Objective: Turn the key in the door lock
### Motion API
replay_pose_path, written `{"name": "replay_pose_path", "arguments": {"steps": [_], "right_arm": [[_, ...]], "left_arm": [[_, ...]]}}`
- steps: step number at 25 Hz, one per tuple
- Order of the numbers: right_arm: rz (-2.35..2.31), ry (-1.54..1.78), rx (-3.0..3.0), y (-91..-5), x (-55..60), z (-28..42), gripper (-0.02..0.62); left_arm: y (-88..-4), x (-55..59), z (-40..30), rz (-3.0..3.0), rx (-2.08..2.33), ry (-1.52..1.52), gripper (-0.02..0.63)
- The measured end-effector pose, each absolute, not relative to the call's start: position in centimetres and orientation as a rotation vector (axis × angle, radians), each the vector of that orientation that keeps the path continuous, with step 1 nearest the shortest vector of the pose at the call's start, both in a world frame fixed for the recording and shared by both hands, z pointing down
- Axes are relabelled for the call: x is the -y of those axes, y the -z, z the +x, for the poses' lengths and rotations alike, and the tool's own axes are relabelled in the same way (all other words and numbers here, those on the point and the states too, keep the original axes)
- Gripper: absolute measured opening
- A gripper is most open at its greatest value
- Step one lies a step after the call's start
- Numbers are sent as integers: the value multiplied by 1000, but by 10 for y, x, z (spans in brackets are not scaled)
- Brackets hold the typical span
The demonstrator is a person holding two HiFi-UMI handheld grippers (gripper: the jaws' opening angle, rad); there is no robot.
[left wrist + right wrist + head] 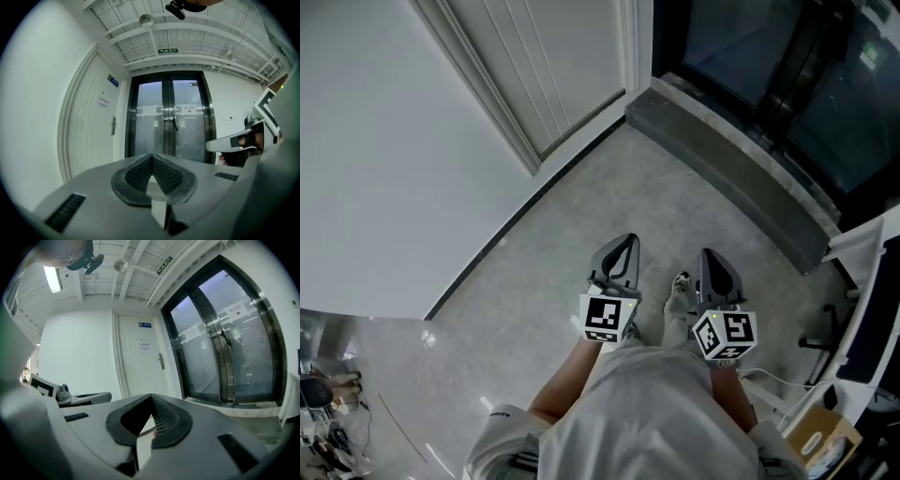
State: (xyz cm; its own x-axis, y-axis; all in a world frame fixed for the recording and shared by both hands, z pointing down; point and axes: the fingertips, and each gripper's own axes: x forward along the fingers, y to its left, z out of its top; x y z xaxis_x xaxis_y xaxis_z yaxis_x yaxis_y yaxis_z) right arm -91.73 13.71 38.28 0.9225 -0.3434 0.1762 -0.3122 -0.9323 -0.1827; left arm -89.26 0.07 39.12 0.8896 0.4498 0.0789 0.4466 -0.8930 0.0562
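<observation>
The white panelled door stands shut. Its metal lock plate sits upright at mid-height by the right edge; any key is too small to make out.

Two grippers side by side near a corner with two doorways.
The left gripper and the right gripper sit next to each other over the floor, with a shoe between them. The door is ahead on the left, set in the wall. Its handle is on the edge nearest the glass doors, which stand to the right of it, behind a low step.
</observation>
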Motion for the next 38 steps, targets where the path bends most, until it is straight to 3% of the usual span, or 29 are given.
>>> {"name": "replay_pose_path", "arguments": {"steps": [7,23,38], "right_arm": [[-2920,278,-541,-388,-146,-858,-12],[-2904,311,-726,-379,-183,-647,-12],[-2864,309,-773,-383,-198,-546,-11]], "left_arm": [[-398,-9,-838,3028,-691,-146,9],[-384,-54,-645,3082,-524,-128,9],[-386,-63,-555,3105,-429,-150,9]]}}
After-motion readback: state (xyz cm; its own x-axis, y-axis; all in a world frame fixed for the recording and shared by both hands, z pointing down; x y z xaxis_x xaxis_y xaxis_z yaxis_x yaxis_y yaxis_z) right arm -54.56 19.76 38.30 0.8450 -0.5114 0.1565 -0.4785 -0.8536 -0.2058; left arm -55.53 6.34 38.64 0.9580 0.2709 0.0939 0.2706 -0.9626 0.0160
